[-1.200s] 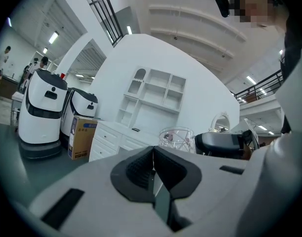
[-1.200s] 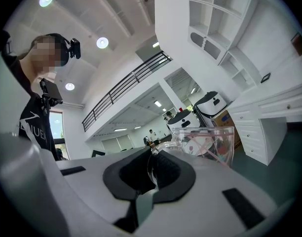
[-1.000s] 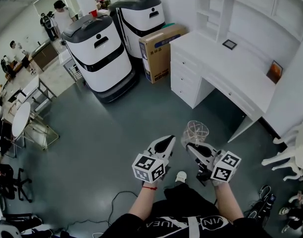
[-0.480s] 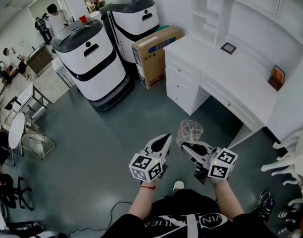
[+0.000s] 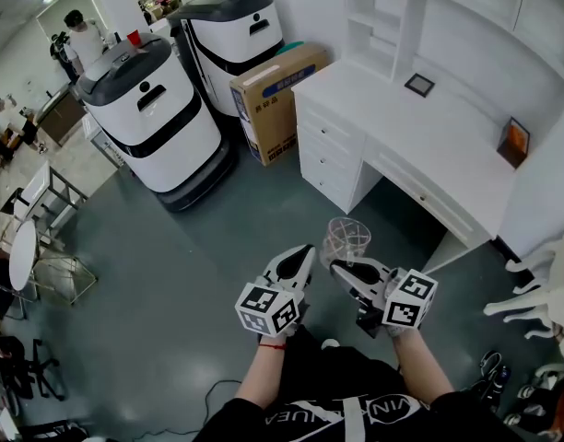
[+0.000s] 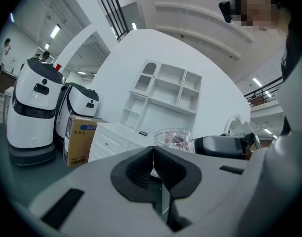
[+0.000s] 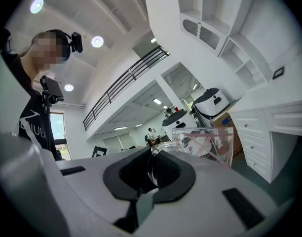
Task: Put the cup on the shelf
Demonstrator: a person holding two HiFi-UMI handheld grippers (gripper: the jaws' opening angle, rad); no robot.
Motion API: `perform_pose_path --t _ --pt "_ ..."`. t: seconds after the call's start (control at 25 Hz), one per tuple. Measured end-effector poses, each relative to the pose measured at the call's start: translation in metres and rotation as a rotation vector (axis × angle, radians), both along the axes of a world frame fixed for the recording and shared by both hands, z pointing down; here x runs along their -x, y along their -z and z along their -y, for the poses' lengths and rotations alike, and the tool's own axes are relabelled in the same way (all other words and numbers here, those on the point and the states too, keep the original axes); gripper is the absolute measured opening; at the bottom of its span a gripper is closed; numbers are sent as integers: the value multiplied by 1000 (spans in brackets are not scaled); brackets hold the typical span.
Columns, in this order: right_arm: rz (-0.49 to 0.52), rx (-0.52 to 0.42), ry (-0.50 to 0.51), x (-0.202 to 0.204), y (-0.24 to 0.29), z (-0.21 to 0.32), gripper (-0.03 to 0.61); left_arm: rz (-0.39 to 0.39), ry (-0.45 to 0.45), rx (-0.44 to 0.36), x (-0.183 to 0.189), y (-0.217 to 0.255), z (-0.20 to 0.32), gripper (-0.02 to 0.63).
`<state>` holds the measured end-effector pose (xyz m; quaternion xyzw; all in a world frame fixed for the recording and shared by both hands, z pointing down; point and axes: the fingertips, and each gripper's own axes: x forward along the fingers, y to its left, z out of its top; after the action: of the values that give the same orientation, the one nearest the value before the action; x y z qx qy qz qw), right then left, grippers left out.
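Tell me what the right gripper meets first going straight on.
The right gripper carries the cup; beyond it the way looks free over the floor, probably until the white robots; depth unclear.

Head view looks steeply down; both gripper views face the shelf (image 5: 379, 17).

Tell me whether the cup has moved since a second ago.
Yes. The cup, held by the right gripper, has come closer to the white desk in the head view.

Open floor (image 5: 208, 247) ahead of me. Counter (image 5: 402, 132) blocks right; its top is passable up to shelf (image 5: 372, 18) bays. Cardboard box (image 5: 273, 99), two white machines (image 5: 158, 113) crowd the left.
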<state>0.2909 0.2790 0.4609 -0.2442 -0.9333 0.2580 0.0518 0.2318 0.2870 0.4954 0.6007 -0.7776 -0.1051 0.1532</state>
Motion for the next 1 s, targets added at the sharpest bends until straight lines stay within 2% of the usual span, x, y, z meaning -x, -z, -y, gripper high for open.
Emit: perform_pose_path --t 0.28,0.64,1.0 --pt "-21 -15 -19 45 -7 21 9 -25 -12 -9 53 -6 27 9" --pt "-3 -22 -74 126 8 68 9 -7 -98 -15 129 14 88 9" --pt "-20 -10 -116 197 2 102 9 -30 -153 4 197 5 128 9"
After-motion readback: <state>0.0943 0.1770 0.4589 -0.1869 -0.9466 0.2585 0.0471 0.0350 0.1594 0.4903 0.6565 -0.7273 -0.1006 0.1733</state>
